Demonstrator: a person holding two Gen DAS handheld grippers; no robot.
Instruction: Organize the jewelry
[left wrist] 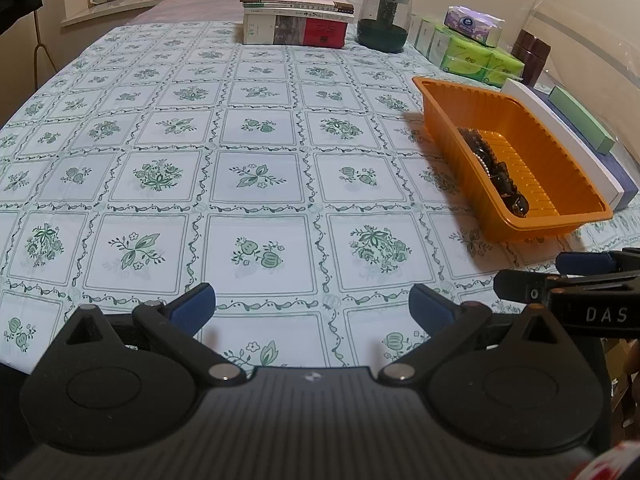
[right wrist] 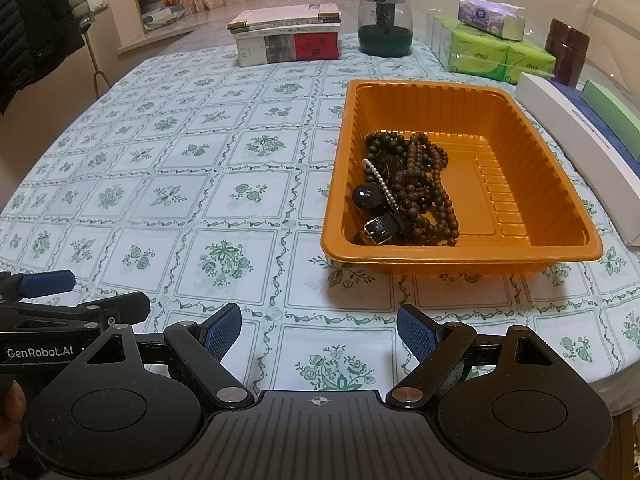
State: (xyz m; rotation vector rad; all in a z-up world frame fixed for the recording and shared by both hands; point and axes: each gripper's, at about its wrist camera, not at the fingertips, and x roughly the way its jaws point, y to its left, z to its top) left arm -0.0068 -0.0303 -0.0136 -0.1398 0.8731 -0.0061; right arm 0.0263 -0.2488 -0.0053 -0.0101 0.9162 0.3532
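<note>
Left wrist view: the left gripper [left wrist: 312, 306] hovers over the surface [left wrist: 256, 184], fingers spread wide and empty, left of the orange tray [left wrist: 440, 110]. Right wrist view: the right gripper [right wrist: 319, 330], equally wide and empty, faces the tray; inside lies tangled jewelry [right wrist: 404, 188], perhaps 3 strands.

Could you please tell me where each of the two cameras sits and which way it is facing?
Left wrist view: sits on the left tool, angled down across the floral tablecloth; the orange tray is off to its right; open blue fingers and the right tool show.
Right wrist view: sits on the right tool, facing the orange tray of beaded jewelry; open fingers, the left tool and a thumb show.
Shared: tray, tablecloth, books, tissue packs.
</note>
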